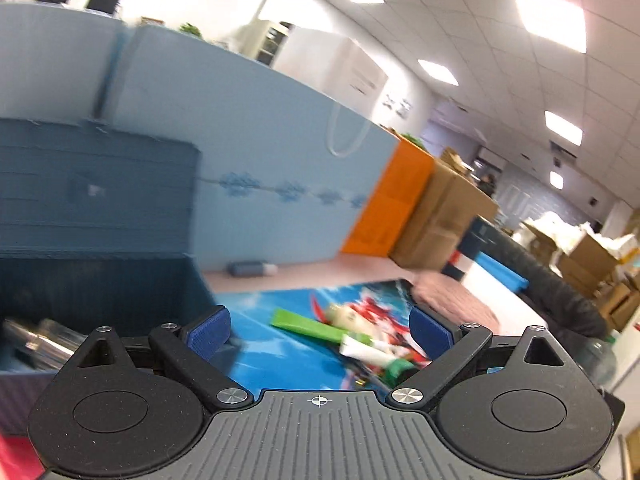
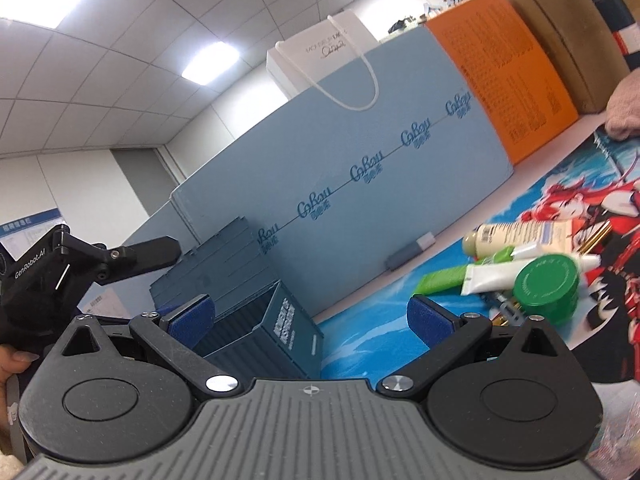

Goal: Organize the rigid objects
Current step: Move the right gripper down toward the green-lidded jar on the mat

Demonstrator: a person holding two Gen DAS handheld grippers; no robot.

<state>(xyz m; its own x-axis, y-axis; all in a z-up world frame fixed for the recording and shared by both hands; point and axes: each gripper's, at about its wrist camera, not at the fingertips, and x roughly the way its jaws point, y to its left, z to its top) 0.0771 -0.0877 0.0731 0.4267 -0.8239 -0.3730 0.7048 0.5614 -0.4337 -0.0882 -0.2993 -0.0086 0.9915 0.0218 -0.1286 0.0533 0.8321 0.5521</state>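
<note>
My left gripper [image 1: 320, 328] is open with nothing between its blue pads. It hangs over the right edge of a dark blue lidded storage box [image 1: 92, 200], whose inside holds clear and silvery items [image 1: 36, 340]. Ahead on the printed mat lie a flat green tube [image 1: 308, 326] and a white tube with a green cap [image 1: 372, 354]. My right gripper [image 2: 310, 316] is open too and holds nothing, with the box [image 2: 260, 320] just in front of it. To its right are a green-lidded jar [image 2: 548, 280], a white tube [image 2: 492, 276] and a cream bottle [image 2: 516, 238]. One black finger [image 2: 152, 252] of the left gripper shows at the left.
A light blue foam board [image 2: 360, 152] walls the far side of the mat [image 2: 360, 332], with an orange box [image 2: 508, 72], a brown carton [image 2: 560, 32] and a white paper bag [image 2: 316, 56] behind. A small grey and white cylinder [image 2: 408, 254] lies at its foot. A pink cloth [image 2: 628, 108] sits far right.
</note>
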